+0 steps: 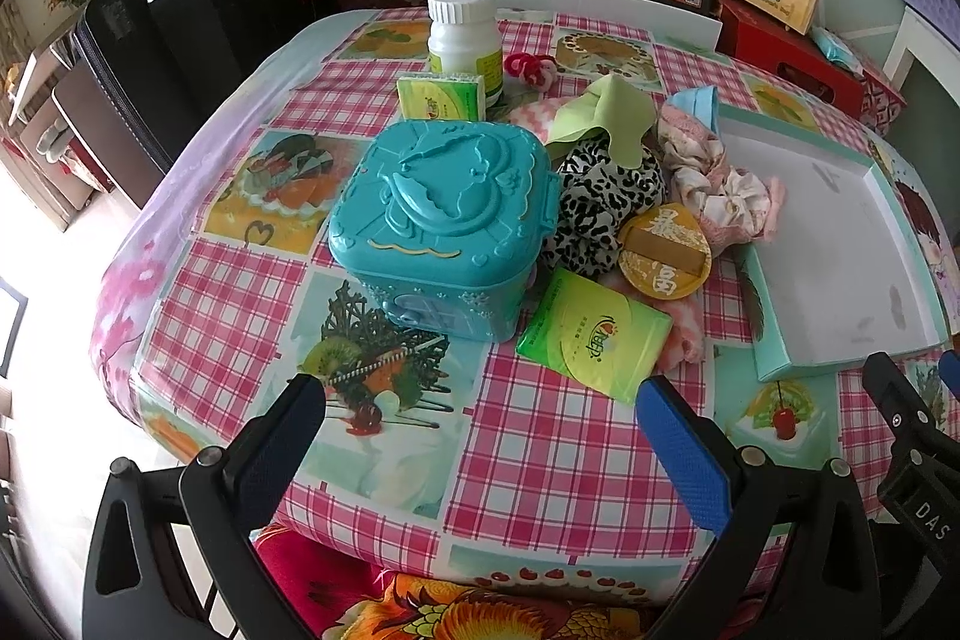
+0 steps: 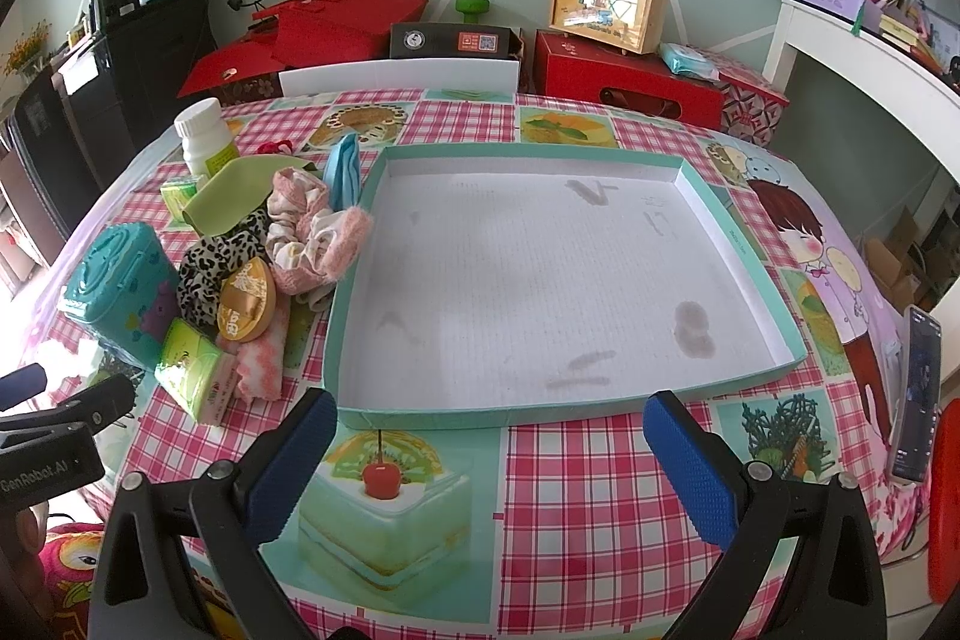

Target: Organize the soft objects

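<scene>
A heap of soft things lies left of an empty teal-rimmed white tray (image 2: 774,274), which also shows in the left wrist view (image 1: 780,370): a leopard-print scrunchie (image 1: 600,202) (image 2: 204,274), a pink floral scrunchie (image 1: 714,178) (image 2: 306,232), a lime cloth (image 1: 606,112) (image 2: 234,190), a blue cloth (image 2: 343,169) and a pink-white fuzzy cloth (image 2: 264,358). My left gripper (image 1: 480,436) is open above the near table edge, short of the heap. My right gripper (image 2: 489,460) is open in front of the tray.
A teal plastic box (image 1: 444,220) (image 2: 114,292), two green tissue packs (image 1: 591,334) (image 1: 441,97), a gold round lid (image 1: 663,250) and a white bottle (image 1: 462,40) stand among the soft things. A phone (image 2: 915,400) leans at the right. Red boxes (image 2: 624,82) line the back.
</scene>
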### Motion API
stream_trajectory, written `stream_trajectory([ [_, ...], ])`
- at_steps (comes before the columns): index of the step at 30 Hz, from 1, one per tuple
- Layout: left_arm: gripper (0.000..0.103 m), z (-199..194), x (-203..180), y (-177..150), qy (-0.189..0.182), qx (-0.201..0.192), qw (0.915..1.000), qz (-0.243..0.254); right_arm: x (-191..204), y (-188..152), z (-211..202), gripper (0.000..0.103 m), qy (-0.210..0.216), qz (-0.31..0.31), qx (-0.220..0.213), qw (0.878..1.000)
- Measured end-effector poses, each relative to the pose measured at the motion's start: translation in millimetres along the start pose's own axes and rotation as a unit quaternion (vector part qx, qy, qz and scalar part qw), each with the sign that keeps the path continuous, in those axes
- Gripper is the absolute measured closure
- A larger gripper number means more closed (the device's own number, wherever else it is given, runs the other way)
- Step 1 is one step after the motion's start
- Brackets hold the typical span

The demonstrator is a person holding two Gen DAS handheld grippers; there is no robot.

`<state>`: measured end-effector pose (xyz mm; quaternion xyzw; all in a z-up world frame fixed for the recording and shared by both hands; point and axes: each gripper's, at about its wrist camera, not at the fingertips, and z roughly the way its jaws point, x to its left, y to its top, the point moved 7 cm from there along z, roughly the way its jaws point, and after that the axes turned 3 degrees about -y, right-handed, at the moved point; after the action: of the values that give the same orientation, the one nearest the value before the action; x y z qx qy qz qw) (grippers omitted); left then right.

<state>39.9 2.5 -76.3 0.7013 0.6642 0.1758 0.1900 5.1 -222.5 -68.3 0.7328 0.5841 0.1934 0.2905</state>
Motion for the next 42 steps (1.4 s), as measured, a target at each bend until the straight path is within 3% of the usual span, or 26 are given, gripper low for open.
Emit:
stream_trajectory([
  [6, 0.000, -5, 2, 1, -0.005, -0.010, 0.9999, -0.007, 1, -1, -1, 0.000, -0.001, -0.005, -0.001, 1.000],
  [16, 0.000, -20, 5, 9, -0.060, -0.022, 0.9977, -0.021, 3, 3, -5, 0.000, 0.005, -0.009, 0.001, 1.000],
  [26, 0.000, -42, 8, 70, -0.111, -0.049, 0.9913, -0.051, 14, 55, -14, 0.000, 0.046, -0.012, -0.014, 0.999],
  [35, 0.000, -42, 4, 118, -0.118, -0.072, 0.9885, -0.061, 26, 96, -5, 0.000, 0.085, -0.007, -0.027, 0.996],
  [42, 0.000, -26, -3, 140, -0.128, -0.093, 0.9860, -0.054, 38, 99, 30, 0.000, 0.094, -0.051, 0.010, 0.994],
])
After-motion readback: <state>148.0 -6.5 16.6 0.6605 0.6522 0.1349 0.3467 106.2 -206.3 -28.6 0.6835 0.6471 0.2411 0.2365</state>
